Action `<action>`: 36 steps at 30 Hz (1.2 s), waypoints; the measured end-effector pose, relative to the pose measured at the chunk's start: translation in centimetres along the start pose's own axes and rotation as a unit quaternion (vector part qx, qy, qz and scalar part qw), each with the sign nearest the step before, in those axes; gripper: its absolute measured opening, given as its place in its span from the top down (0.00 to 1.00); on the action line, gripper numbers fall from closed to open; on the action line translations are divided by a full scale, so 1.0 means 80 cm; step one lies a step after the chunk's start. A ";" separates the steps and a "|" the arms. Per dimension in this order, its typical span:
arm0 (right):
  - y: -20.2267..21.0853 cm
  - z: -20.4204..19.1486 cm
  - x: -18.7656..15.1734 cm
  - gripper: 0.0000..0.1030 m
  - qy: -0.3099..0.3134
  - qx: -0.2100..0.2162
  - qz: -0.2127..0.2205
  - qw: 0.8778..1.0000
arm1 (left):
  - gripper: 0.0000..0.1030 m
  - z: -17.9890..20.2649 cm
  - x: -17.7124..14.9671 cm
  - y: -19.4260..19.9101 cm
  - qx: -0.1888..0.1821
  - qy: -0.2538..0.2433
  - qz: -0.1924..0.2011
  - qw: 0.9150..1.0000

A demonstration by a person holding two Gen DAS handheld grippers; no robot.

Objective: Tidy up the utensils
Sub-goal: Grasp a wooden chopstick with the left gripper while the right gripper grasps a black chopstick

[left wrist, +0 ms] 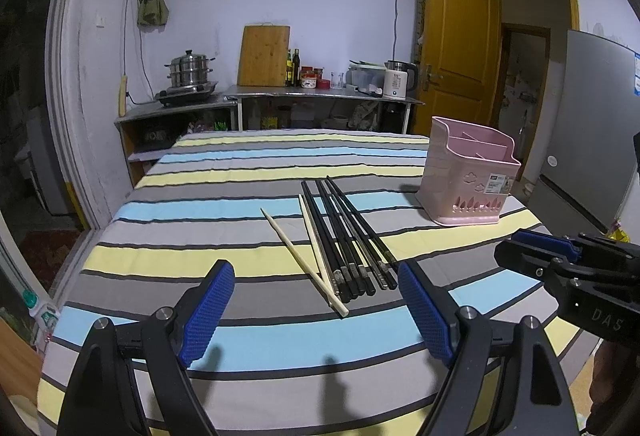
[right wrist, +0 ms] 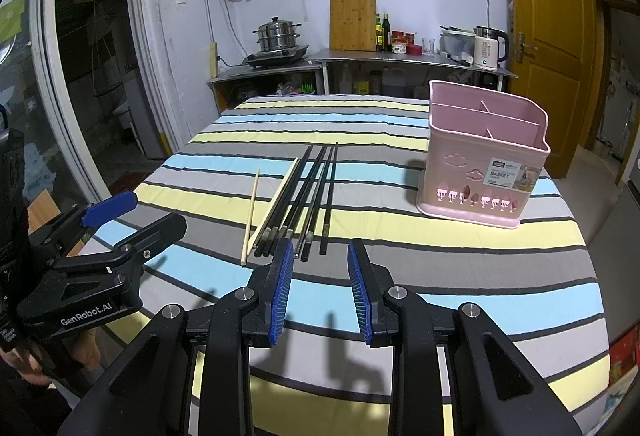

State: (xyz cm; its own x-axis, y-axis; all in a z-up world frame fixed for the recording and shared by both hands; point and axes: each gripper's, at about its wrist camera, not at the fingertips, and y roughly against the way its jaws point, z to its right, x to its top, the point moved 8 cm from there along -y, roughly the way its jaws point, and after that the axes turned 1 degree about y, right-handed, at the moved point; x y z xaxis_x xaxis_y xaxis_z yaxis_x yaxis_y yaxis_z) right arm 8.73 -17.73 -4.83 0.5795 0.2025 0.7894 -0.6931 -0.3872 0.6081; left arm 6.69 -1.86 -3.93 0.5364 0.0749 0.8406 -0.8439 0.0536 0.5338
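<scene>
The chopsticks (right wrist: 298,204) are seen bunched mid-table on the striped cloth (right wrist: 440,268), their long axes running from the near edge toward the far edge, butt ends nearest. The right gripper (right wrist: 320,290) is held narrowly parted and empty, just short of those ends, so it is judged the nearer. The left gripper (left wrist: 316,310) is spread wide, empty. The pink basket (right wrist: 484,164) stands toward the right edge, unfilled.

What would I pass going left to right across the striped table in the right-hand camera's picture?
Left gripper → pale wooden chopsticks → black chopsticks → pink utensil basket.
</scene>
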 end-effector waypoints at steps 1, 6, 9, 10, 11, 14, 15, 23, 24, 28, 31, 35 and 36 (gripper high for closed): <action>0.003 -0.004 0.002 0.72 0.001 0.000 -0.002 1.000 | 0.18 0.000 -0.001 -0.004 -0.006 0.005 -0.005 1.000; -0.017 -0.004 0.006 0.72 0.002 0.001 -0.006 1.000 | 0.18 -0.015 -0.006 -0.033 -0.013 0.024 -0.038 0.999; -0.027 -0.004 0.011 0.72 0.006 0.004 -0.010 1.000 | 0.22 -0.028 -0.005 -0.057 -0.002 0.026 -0.058 0.998; -0.031 -0.005 0.013 0.72 0.007 0.005 -0.010 1.000 | 0.24 -0.032 -0.004 -0.065 -0.001 0.028 -0.063 0.998; -0.036 -0.004 0.015 0.72 0.008 0.007 -0.012 1.000 | 0.24 -0.037 -0.003 -0.076 0.001 0.033 -0.071 0.997; -0.051 -0.005 0.022 0.72 0.010 0.011 -0.017 1.000 | 0.28 -0.054 0.003 -0.106 0.006 0.050 -0.092 0.994; -0.058 -0.004 0.025 0.72 0.010 0.012 -0.018 1.000 | 0.30 -0.060 0.005 -0.117 0.011 0.055 -0.099 0.993; -0.111 0.003 0.046 0.72 0.007 0.024 -0.036 0.999 | 0.44 -0.092 0.013 -0.190 0.017 0.096 -0.148 0.984; -0.122 0.005 0.048 0.72 0.005 0.023 -0.040 0.999 | 0.46 -0.093 0.015 -0.197 0.014 0.101 -0.149 0.984; -0.161 0.011 0.056 0.72 0.003 0.024 -0.062 0.998 | 0.51 -0.093 0.023 -0.218 0.007 0.112 -0.156 0.981; -0.191 0.016 0.058 0.72 0.000 0.020 -0.087 0.996 | 0.60 -0.091 0.024 -0.232 0.010 0.108 -0.166 0.980; -0.228 0.024 0.058 0.72 -0.009 0.016 -0.121 0.993 | 0.69 -0.090 0.019 -0.246 0.015 0.110 -0.176 0.978; -0.236 0.026 0.058 0.72 -0.014 0.017 -0.127 0.992 | 0.69 -0.090 0.018 -0.247 0.018 0.107 -0.177 0.978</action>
State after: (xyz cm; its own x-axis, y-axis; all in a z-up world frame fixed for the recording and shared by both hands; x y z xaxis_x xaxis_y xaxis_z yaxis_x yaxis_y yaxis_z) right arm 25.36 -11.41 -12.82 0.7460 0.2720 0.6078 -0.5086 -0.3565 0.7837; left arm 24.20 4.31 -13.95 0.7803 0.2656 0.5662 -0.6030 0.0794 0.7938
